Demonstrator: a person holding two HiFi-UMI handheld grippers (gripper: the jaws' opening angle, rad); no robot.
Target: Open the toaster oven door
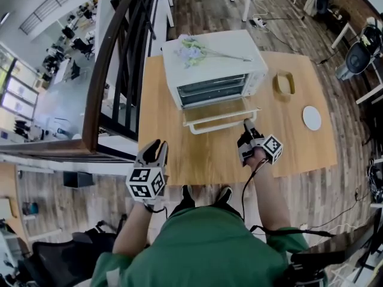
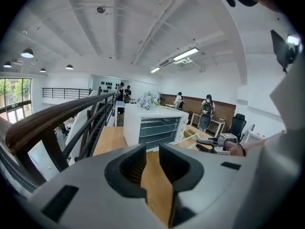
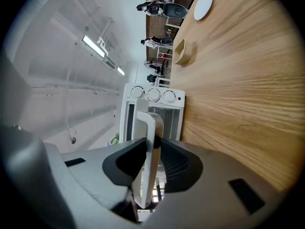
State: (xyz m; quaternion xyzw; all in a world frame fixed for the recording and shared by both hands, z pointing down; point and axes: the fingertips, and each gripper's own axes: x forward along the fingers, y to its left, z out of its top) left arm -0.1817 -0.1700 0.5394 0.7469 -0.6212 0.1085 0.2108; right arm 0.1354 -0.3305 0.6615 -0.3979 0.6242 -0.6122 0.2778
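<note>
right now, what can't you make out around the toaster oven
Toaster oven interior: head view, depths hidden under its own roof.
Knobs: right gripper view, markings too small to read.
Flowers: right gripper view, mostly hidden behind the right tongs.
Wooden bowl: head view, contents too small to tell.

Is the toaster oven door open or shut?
Open: the door lies folded down before the toaster oven, racks showing; the right gripper clamps its handle.

Right gripper [image 1: 247,125] fingers clamp tight; left gripper [image 1: 157,146] fingers parted, empty.
</note>
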